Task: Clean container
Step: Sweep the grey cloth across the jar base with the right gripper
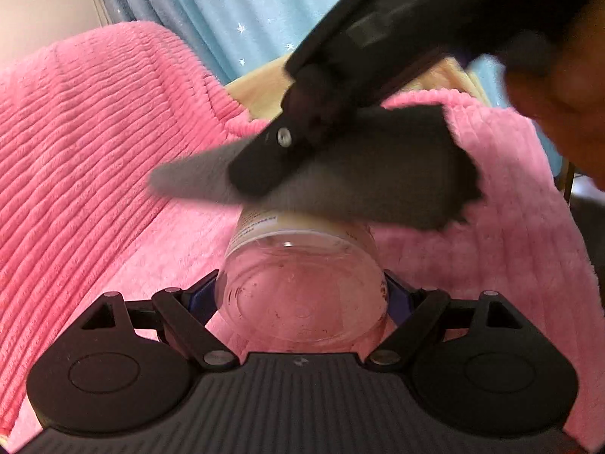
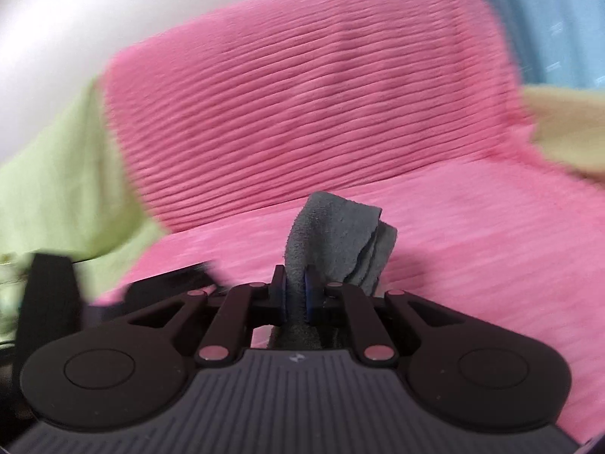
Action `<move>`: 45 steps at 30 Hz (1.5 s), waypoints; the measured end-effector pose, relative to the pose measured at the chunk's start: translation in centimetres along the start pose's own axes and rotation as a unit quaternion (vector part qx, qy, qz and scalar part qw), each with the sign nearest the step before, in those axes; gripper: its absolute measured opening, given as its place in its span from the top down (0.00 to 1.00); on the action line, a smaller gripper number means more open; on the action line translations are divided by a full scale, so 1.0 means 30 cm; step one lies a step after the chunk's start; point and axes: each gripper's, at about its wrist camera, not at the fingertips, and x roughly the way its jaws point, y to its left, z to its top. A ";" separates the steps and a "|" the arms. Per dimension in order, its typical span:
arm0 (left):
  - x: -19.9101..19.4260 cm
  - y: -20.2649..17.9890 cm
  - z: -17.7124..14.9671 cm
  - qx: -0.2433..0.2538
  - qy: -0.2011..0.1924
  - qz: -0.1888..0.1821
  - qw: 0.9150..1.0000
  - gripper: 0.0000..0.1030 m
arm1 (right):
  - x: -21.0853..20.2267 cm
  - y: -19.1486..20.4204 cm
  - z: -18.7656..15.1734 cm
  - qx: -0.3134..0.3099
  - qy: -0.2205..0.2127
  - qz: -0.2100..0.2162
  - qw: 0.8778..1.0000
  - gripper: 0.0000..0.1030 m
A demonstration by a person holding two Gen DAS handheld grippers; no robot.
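My left claw [image 1: 302,295] pinches the clear container [image 1: 302,283] by its base while my right claw [image 2: 297,299], clamping the grey cloth [image 2: 336,234], wipes its far end; next I should work around its sides.

Both tongs are matte black, with round side discs and a ribbed grey base. Silver rivets pin the linkage arms. The left tongs [image 1: 302,291] and right tongs [image 2: 297,295] carry blue pads [image 2: 308,295].

We see pink ribbed blanket [image 1: 94,143] covering whole support; what lies beneath stays hidden from us. Blanket drapes up over raised back, spreads flat across seat part in front. Pale yellow cloth [image 1: 257,90] shows at blanket's far edge, between blanket and blue starred curtain. In right wrist view, green cloth [image 2: 68,174] adjoins blanket's left side.
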 end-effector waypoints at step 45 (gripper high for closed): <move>-0.030 0.011 0.013 -0.012 -0.009 -0.006 1.000 0.17 | -0.023 0.053 -0.013 -0.007 0.022 0.066 0.998 0.93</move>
